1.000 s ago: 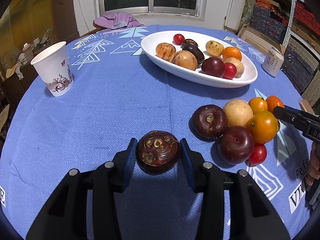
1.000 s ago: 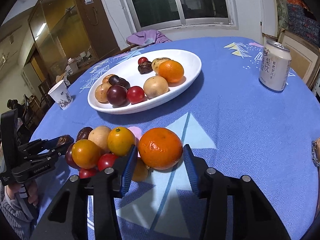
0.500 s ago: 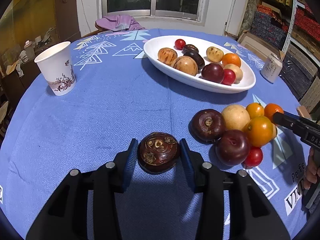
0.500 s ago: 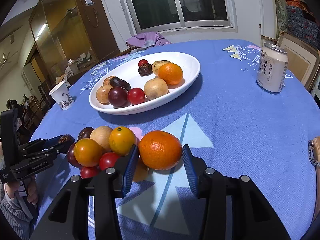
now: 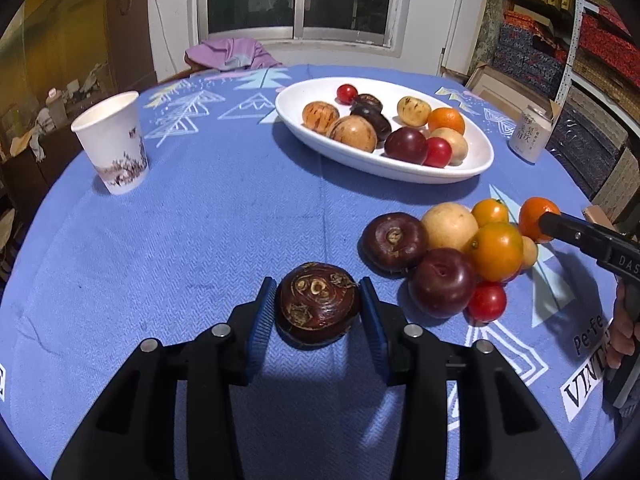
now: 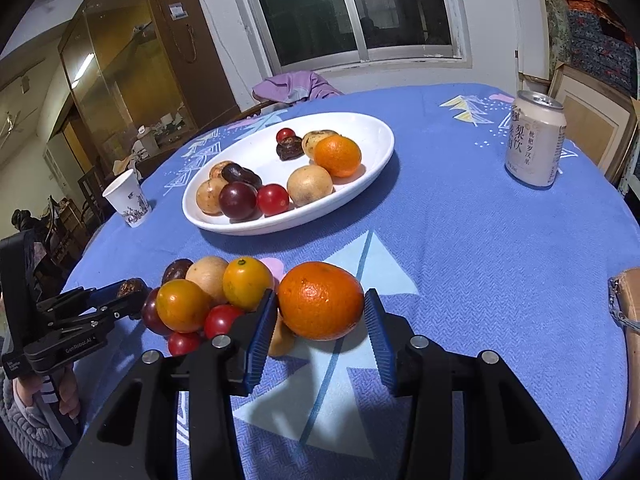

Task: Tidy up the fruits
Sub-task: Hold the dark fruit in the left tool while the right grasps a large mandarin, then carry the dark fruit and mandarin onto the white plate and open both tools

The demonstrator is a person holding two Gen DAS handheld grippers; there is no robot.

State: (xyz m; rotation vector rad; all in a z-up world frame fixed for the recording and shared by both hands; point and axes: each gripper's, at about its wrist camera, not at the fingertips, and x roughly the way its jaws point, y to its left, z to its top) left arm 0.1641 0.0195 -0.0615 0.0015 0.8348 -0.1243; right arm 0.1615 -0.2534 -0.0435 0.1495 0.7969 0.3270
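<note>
Blue patterned cloth covers the round worktop (image 5: 200, 220), and a window stands behind its far edge.

At the near edge, the left gripper (image 5: 318, 316) has its blue pads pressed on both sides of a dark brown water chestnut (image 5: 317, 309), so it is clamped on it. The right gripper (image 6: 320, 316) has an orange (image 6: 321, 300) between its pads; the pads lie at the sides of the fruit, but I cannot tell if they really squeeze it. Both fruits seem to be low over the cloth or resting on it. I think each is held to carry it to the plate.

Beside the orange, toward the near right part of the worktop, lies a pile of loose fruit (image 5: 460, 256). I count seven clearly: one dark chestnut, one pale round fruit, two yellow-orange ones, one plum and two small red tomatoes; one pale fruit more is partly hidden.

Toward the far edge stands a white oval plate (image 5: 476, 168) with about nine fruits inside, so it is probably the collecting place. One paper cup (image 5: 114, 144) is near the left edge and one drink can (image 6: 534, 140) near the right edge.
</note>
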